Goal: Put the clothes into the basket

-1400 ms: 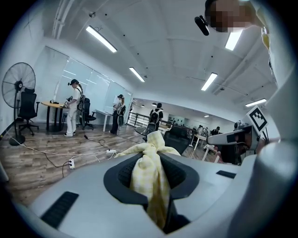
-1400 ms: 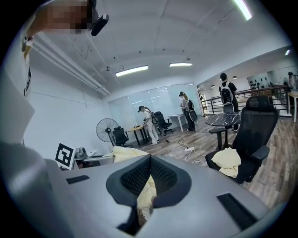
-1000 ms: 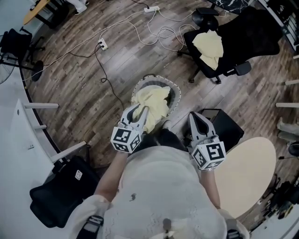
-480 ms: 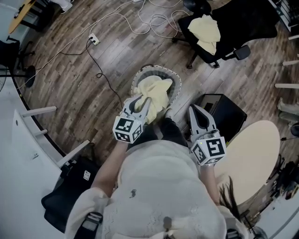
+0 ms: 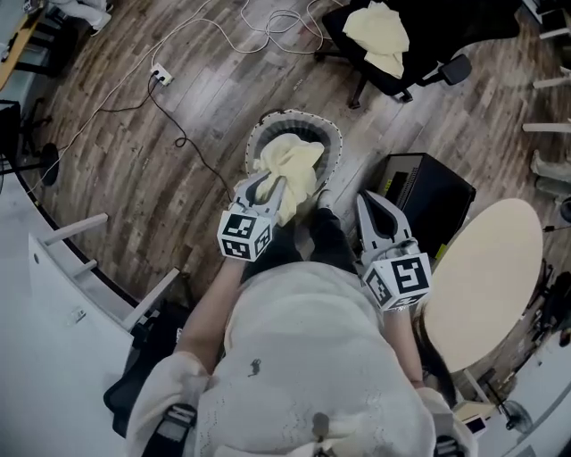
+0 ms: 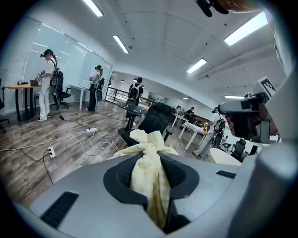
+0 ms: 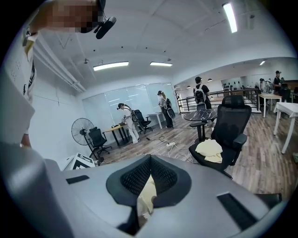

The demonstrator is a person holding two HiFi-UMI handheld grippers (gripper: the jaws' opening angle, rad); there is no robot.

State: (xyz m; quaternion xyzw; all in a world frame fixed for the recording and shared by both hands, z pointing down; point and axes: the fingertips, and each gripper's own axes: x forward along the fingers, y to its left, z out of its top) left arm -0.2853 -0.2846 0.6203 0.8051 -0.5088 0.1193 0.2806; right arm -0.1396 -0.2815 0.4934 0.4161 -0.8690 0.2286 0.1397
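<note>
A pale yellow cloth lies heaped in the round woven basket on the wooden floor ahead of me. My left gripper is shut on a fold of that cloth at the basket's near edge. In the left gripper view the yellow cloth is bunched between the dark pads. My right gripper hangs to the right of the basket, jaws shut and holding nothing. A second yellow cloth rests on the seat of a black office chair beyond; the right gripper view shows this cloth too.
A black box stands right of the basket, with a round beige table beside it. Cables and a power strip trail over the floor at the left. A white desk edge and a black chair are at my left. People stand far off.
My left gripper has sunk toward the basket with the yellow cloth still in it. The right gripper has shifted a little, staying shut.
</note>
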